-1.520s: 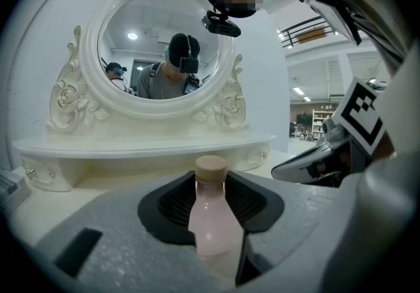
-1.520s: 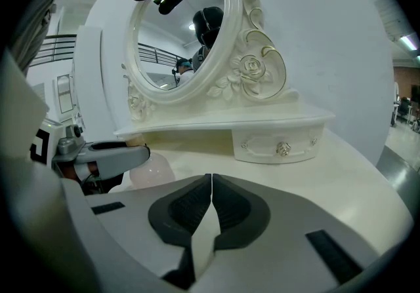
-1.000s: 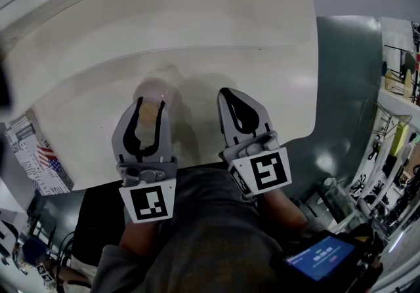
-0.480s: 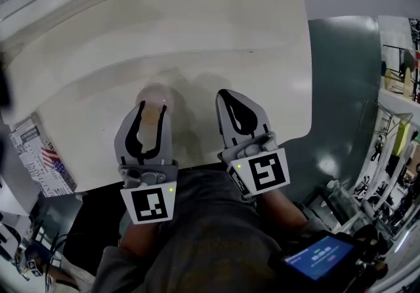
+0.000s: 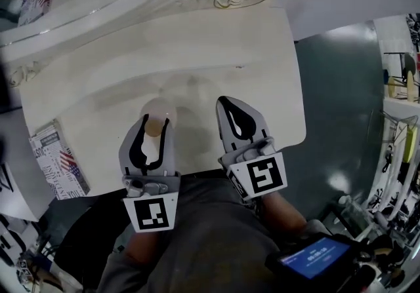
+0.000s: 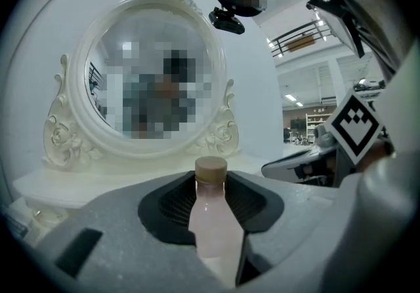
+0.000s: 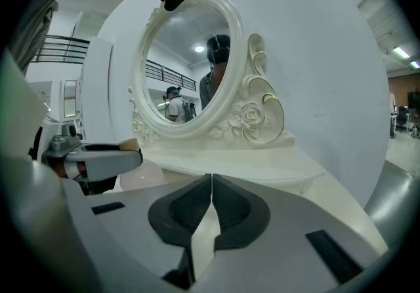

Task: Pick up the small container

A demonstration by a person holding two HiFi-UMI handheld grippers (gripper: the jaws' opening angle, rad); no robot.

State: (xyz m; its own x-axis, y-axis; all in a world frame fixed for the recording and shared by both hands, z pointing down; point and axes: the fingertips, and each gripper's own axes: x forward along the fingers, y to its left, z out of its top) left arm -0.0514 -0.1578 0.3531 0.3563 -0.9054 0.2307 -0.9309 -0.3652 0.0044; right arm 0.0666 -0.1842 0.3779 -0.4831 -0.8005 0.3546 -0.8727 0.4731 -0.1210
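Observation:
The small container (image 6: 212,219) is a pale pink bottle with a tan cap (image 6: 210,167). My left gripper (image 5: 151,129) is shut on its neck and holds it upright above the white dressing table (image 5: 197,42). In the head view the bottle (image 5: 157,109) bulges out past the jaw tips, its cap between them. My right gripper (image 5: 237,115) hangs beside it to the right, shut with nothing between its jaws. In the right gripper view the bottle (image 7: 139,177) shows at the left under the left gripper's jaw.
An ornate oval mirror (image 7: 187,62) with rose carvings (image 7: 252,115) stands at the back of the table. The table's right edge (image 5: 298,88) drops to a grey floor. A printed box (image 5: 59,167) sits at the left, below the table edge.
Both grippers have risen together, and the bottle has come up off the table with the left one. The view has shifted so the mirror's carved base now shows at the top.

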